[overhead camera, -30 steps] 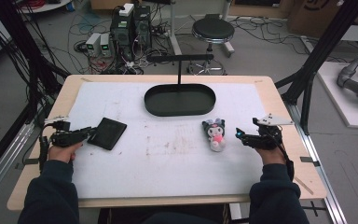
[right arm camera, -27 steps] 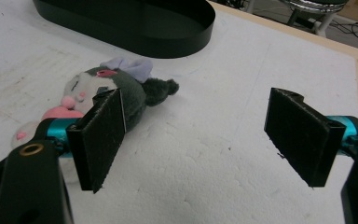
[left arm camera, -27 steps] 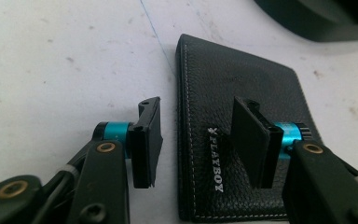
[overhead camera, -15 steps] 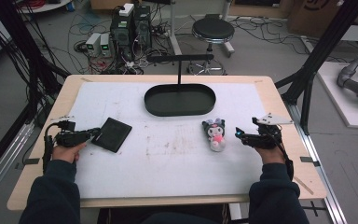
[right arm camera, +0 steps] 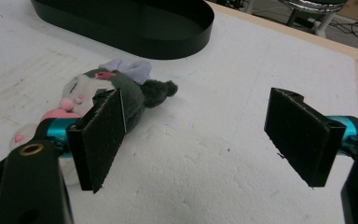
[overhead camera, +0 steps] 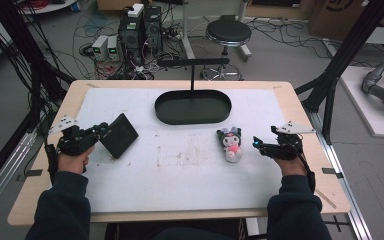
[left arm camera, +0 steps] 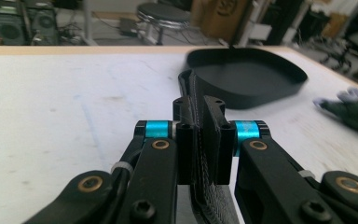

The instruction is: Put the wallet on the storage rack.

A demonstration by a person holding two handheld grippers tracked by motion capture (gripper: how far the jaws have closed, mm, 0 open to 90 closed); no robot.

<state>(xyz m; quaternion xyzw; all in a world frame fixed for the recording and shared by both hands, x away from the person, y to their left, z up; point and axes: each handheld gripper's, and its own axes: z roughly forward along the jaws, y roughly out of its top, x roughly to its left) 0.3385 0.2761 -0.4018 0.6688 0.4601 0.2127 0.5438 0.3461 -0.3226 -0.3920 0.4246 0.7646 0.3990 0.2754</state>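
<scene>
The black pouch is pinched by its edge in the left gripper, at the left side of the table. Since the earlier pictures it has been lifted and tipped up a little. The right gripper is held wide open, just right of the plush toy, as before. The black tray has not been moved.

Grey floor (cable-strewn) with a round stool behind the table.
</scene>
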